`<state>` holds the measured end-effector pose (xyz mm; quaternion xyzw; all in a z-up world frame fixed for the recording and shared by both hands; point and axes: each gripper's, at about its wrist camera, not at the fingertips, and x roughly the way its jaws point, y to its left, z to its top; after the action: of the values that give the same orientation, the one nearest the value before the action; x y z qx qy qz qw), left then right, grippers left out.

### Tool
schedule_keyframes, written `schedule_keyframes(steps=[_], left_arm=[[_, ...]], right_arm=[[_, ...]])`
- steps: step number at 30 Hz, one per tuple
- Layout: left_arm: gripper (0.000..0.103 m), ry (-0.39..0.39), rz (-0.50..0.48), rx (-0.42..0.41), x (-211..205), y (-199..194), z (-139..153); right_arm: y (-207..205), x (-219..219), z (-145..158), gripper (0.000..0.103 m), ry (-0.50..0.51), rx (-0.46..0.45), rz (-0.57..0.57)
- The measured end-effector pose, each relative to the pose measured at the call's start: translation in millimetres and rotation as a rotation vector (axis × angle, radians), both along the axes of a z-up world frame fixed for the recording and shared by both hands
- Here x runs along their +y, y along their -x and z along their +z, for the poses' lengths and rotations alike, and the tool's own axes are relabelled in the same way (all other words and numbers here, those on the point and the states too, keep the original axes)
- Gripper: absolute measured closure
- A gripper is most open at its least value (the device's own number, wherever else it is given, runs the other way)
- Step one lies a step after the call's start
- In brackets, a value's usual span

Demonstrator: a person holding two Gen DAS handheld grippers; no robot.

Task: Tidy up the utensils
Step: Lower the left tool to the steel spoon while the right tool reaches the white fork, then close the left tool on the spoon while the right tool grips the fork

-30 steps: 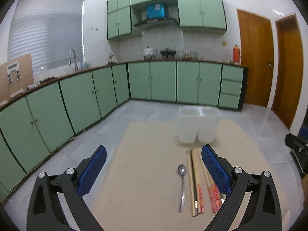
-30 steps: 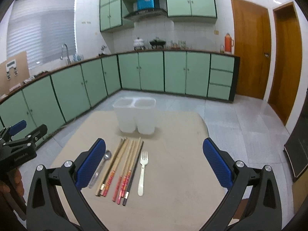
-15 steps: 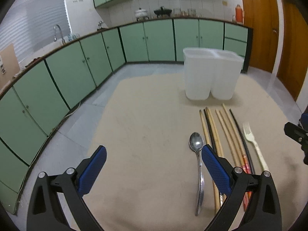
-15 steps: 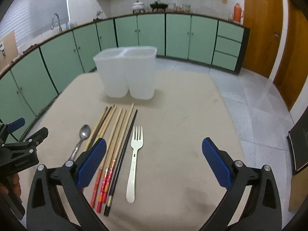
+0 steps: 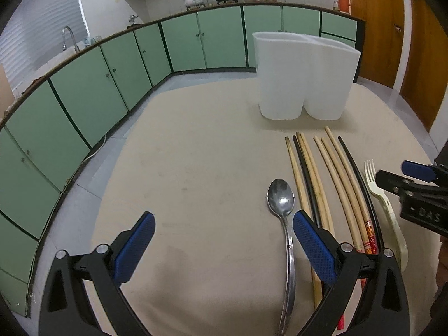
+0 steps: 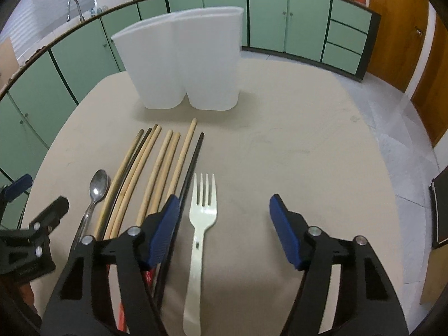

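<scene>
A metal spoon point(image 5: 284, 224), several wooden and black chopsticks point(image 5: 330, 179) and a cream plastic fork point(image 5: 387, 212) lie side by side on the beige table. A white two-compartment holder point(image 5: 302, 78) stands upright behind them. My left gripper point(image 5: 224, 232) is open and empty, low over the table, the spoon handle just inside its right finger. My right gripper point(image 6: 224, 218) is open and empty, the fork point(image 6: 200, 224) lying between its fingers nearer the left one. The chopsticks point(image 6: 156, 168), spoon point(image 6: 93, 198) and holder point(image 6: 182, 64) also show in the right wrist view.
The beige table point(image 5: 196, 168) has rounded edges with tiled floor around it. Green kitchen cabinets point(image 5: 117, 67) run along the back and left. Wooden doors point(image 5: 378, 25) stand at the right. The other gripper shows at each view's edge.
Both grippers have moved forward and down toward the utensils. The holder and utensils now look closer and larger. Both stay open and empty.
</scene>
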<state>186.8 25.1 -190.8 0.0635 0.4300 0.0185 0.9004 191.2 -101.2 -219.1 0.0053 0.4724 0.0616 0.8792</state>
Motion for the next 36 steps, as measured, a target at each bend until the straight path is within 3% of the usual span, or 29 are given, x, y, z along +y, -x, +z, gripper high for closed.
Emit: schedule_keyframes(steps=[8,12,36], left_arm=[[0.006,0.015,0.000,0.017,0.7,-13.0,-4.2],[0.006,0.021,-0.004,0.030,-0.8,-18.6,-7.0],[0.006,0.007,-0.002,0.081,-7.0,-52.5,-24.4]], right_arm=[[-22.7,5.2,-14.1,0.055,-0.002,0.040,-0.024],[-24.5,6.9,-12.7,0.083,-0.020,0.043,0.001],[-13.3,-7.7,-10.7,0.083,-0.053,0.039,-0.011]])
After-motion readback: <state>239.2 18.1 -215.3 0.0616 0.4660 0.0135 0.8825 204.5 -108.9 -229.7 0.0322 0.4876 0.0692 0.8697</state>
